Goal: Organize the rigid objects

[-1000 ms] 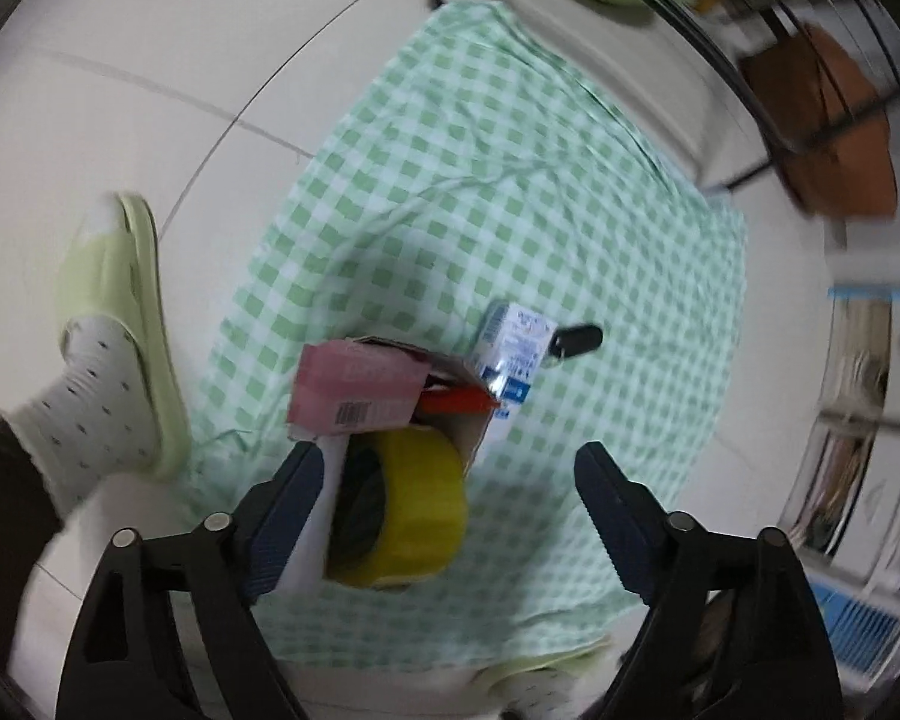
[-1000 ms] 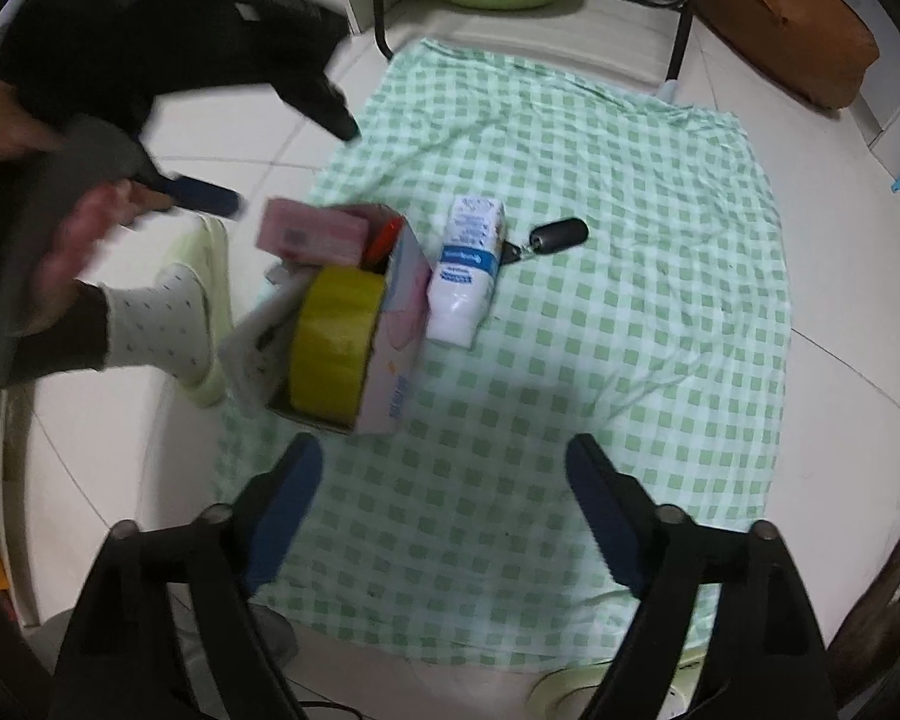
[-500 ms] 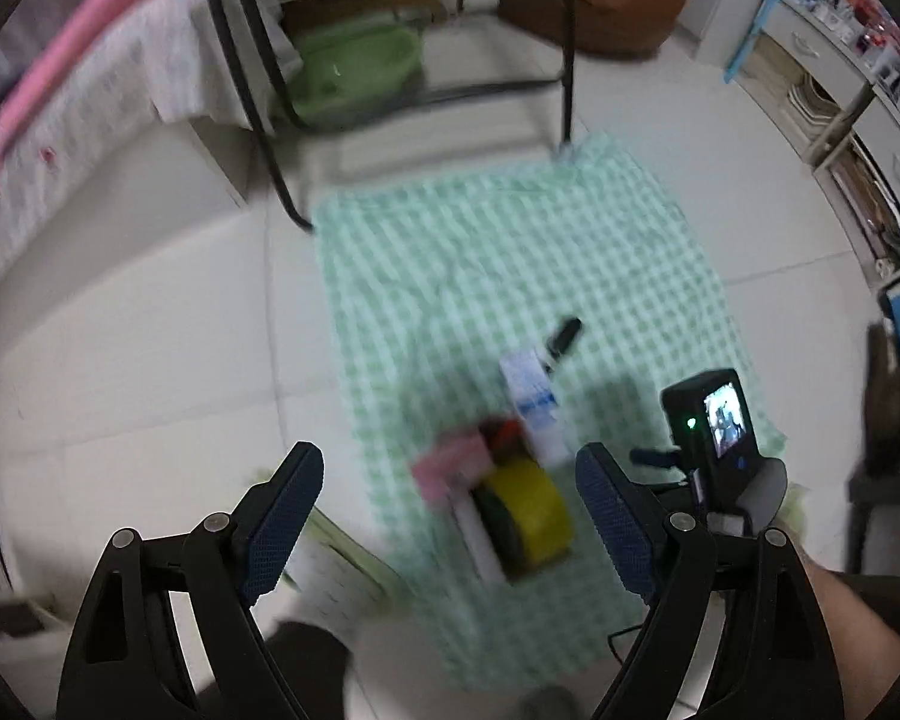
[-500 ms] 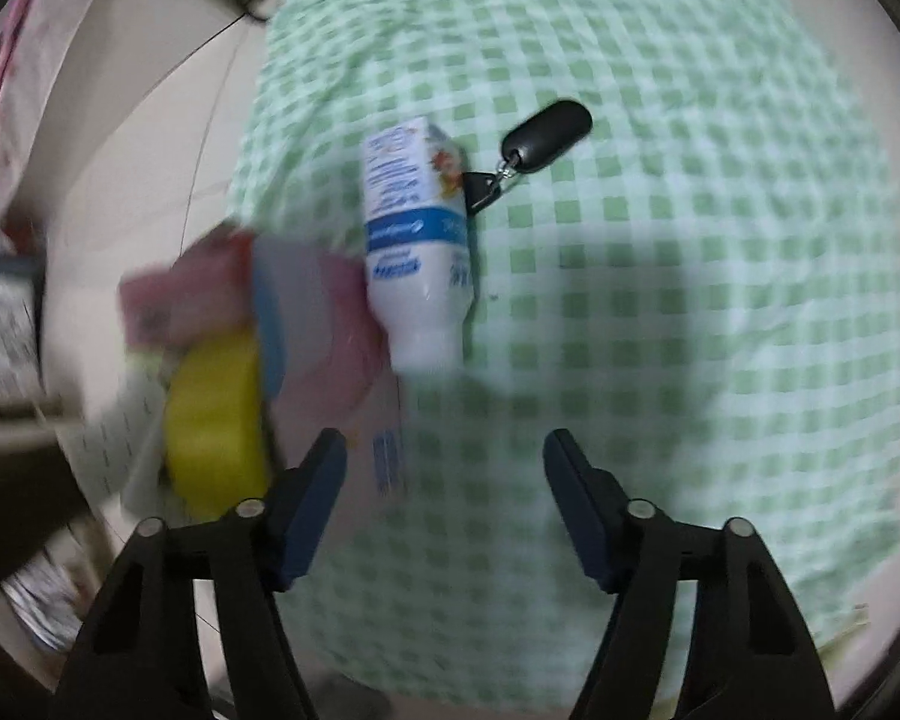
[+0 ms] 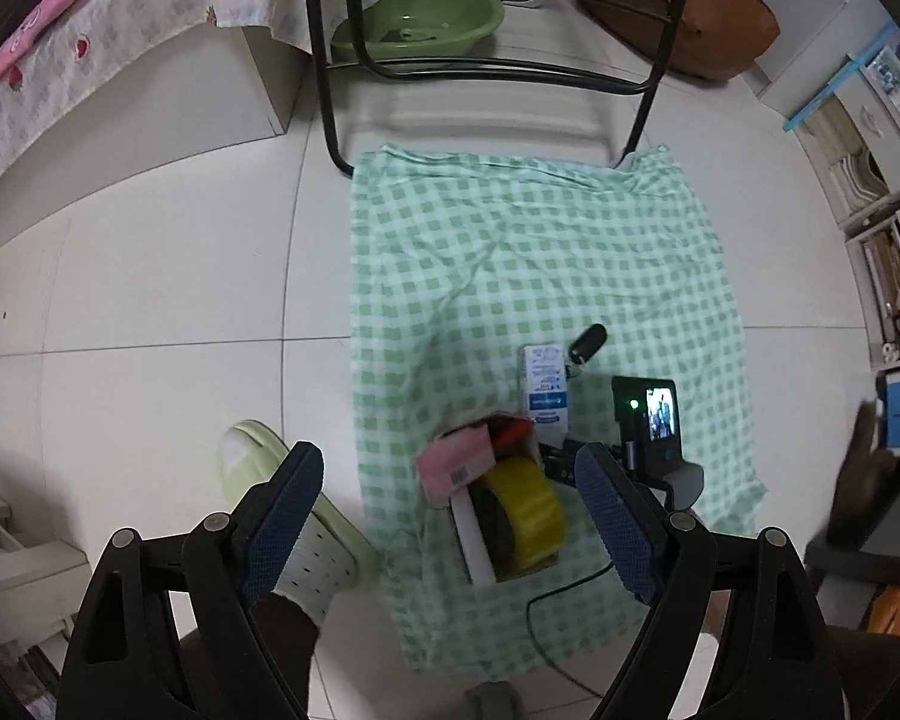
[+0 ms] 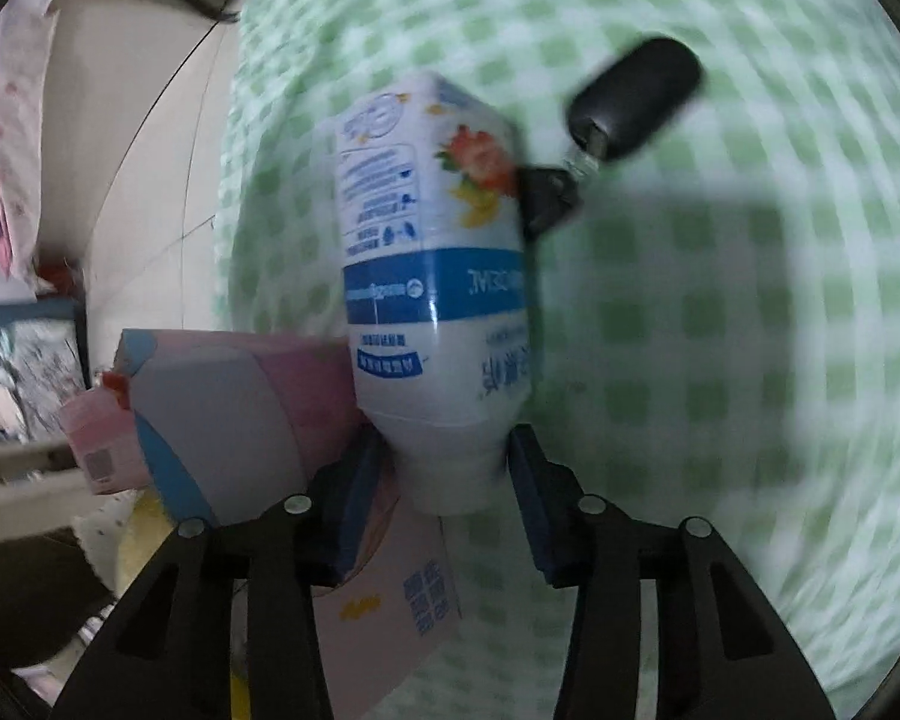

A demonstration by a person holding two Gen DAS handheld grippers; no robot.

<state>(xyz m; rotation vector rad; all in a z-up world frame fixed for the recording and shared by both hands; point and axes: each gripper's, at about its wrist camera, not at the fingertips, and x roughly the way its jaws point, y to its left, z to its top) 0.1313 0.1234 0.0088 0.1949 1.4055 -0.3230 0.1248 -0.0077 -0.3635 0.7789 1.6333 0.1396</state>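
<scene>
Right gripper (image 6: 450, 498) jaws flanked the white blue-banded plastic bottle's (image 6: 432, 276) cap end, contact unclear; black key fob (image 6: 636, 96) at 1 o'clock. Left gripper (image 5: 450, 510) spread wide.

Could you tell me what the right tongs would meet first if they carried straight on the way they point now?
The white bottle: its capped end already sits between the fingers of the right tongs, though actual contact is unclear in the blur. Beyond it lies the black key fob on the checked cloth.

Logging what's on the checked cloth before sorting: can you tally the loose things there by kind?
Boxes: 2, open carton and pink box
Tape rolls: 1, yellow
Bottles: 1, white
Key fobs: 1, black
Total: 5
</scene>
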